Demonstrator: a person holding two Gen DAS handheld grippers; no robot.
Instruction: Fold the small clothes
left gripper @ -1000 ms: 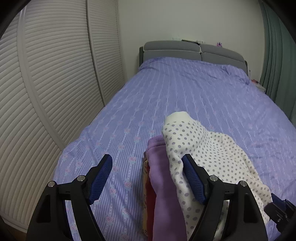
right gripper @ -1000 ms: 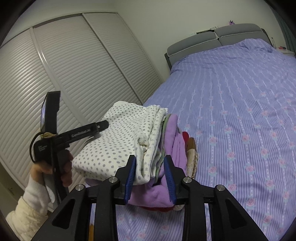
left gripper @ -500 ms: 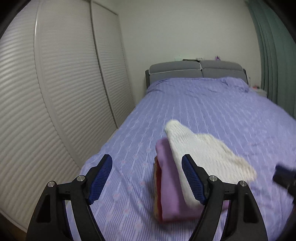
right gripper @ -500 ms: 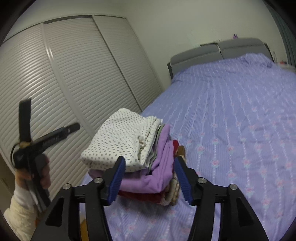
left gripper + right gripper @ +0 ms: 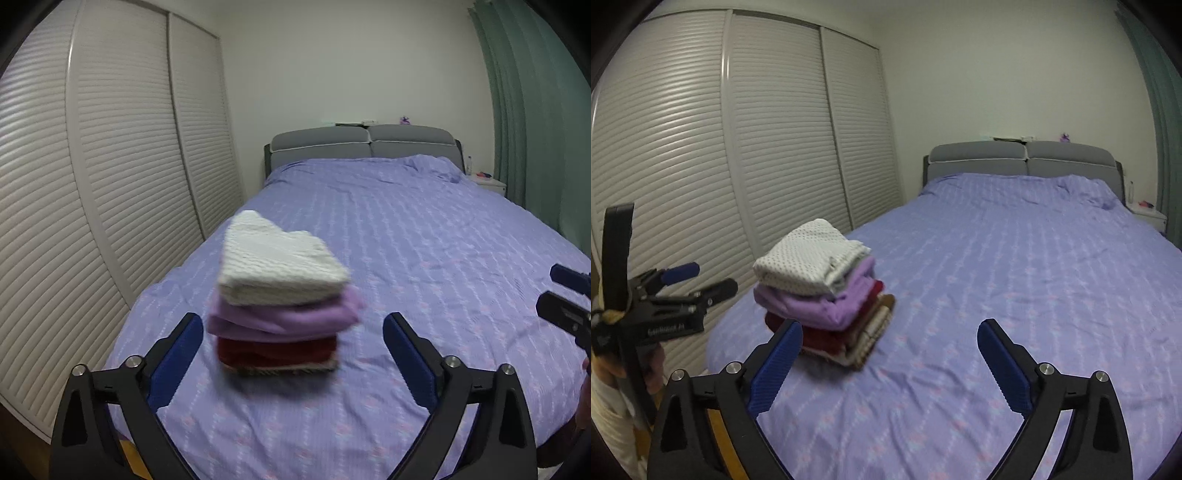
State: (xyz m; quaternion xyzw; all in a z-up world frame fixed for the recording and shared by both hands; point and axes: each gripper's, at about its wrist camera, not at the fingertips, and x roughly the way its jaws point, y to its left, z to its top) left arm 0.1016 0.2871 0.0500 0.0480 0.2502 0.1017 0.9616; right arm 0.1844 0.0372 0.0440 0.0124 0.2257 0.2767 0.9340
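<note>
With both sets of tongs, left (image 5: 293, 345) and right (image 5: 889, 349), having just spread wide and gripping nothing, retreat straight back so the stack of folded clothes (image 5: 822, 286) stays square. It sits near the bed (image 5: 1015, 280) corner, beside louvred wardrobe doors (image 5: 775, 147).

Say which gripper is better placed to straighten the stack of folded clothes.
Left, probably: the stack sits centred beyond the open left gripper, while it lies off-centre past one finger of the open right gripper.
</note>
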